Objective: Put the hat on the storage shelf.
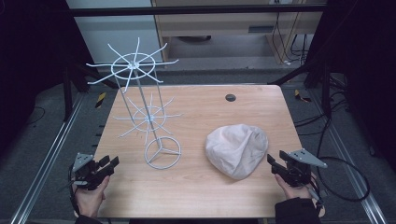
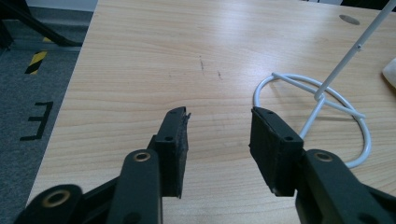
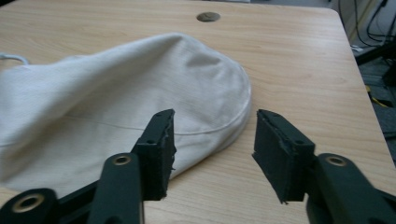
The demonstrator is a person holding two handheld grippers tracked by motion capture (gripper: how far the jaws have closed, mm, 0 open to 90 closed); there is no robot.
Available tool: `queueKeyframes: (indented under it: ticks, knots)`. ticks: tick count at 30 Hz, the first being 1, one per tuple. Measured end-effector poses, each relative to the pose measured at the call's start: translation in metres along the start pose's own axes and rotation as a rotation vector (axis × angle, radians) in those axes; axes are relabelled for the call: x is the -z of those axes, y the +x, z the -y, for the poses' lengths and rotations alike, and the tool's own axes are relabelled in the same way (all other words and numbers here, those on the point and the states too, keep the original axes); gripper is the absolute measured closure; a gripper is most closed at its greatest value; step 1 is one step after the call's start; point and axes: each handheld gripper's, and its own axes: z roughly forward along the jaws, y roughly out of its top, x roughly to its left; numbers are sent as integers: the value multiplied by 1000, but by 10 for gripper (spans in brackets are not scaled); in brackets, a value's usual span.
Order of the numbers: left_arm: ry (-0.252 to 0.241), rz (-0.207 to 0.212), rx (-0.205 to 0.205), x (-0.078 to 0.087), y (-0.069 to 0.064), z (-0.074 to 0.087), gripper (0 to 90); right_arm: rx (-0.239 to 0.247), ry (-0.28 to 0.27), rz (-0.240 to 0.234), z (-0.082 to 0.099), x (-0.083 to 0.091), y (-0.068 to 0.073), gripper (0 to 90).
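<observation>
A pale cloth cap [image 1: 237,149] lies on the right half of the wooden table [image 1: 201,107]. A white wire rack [image 1: 142,98] with two tiers of spokes stands on a ring base [image 1: 162,153] at the left. My left gripper [image 1: 111,163] hovers at the table's front left corner, open and empty; the ring base [image 2: 322,116] lies ahead to its right. My right gripper [image 1: 273,163] is open at the front right, just short of the cap's rim [image 3: 224,126], nothing between its jaws.
A round grommet [image 1: 230,97] sits in the table near its far edge. Metal rails [image 1: 56,149] run along both sides of the table. Cables [image 1: 345,177] trail on the floor at the right.
</observation>
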Motion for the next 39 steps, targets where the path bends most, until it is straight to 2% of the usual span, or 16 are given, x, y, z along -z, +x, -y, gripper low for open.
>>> queueKeyframes:
  ticks: [3,10,12,17,24,36,39]
  knots:
    - [18,-2,3,-1,0,0,595,11,-4,-20,-3,4,4,547]
    - [29,0,-9,1,0,0,657,46,32,-79,-6,8,12,693]
    - [42,-13,-32,1,0,0,670,58,45,-98,-7,9,16,734]
    - [57,-23,-28,-2,2,1,671,101,71,-159,-10,7,27,812]
    - [55,-26,-32,-2,2,1,650,122,106,-222,-9,3,38,896]
    - [69,-30,-52,-5,0,2,628,132,148,-303,-3,-9,52,900]
    - [70,-32,-57,-6,-1,2,624,133,153,-306,-1,-14,57,900]
